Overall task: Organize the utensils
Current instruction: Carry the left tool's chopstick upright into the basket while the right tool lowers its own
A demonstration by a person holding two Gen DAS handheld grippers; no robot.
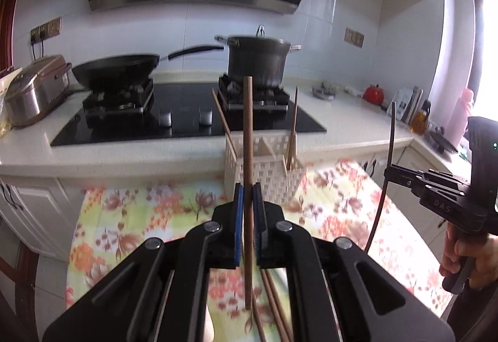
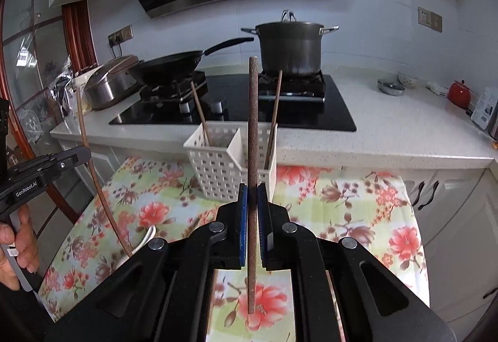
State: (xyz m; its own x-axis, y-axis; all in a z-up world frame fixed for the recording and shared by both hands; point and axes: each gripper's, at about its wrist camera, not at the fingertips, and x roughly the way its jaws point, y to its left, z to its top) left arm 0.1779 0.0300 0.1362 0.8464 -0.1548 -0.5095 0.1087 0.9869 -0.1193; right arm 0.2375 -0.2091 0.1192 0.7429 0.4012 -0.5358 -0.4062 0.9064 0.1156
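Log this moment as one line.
left gripper: shut on chopstick | right gripper: shut on dark chopstick | basket: two chopsticks inside

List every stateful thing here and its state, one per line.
Left gripper: shut on a brown chopstick, upright.
Right gripper: shut on a dark chopstick, upright.
White basket: upright, one chopstick in each end compartment.
Pot: lidded, on burner.

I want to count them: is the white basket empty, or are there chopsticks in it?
Not empty. The white basket holds two chopsticks: one leaning in its left compartment, another in its right.
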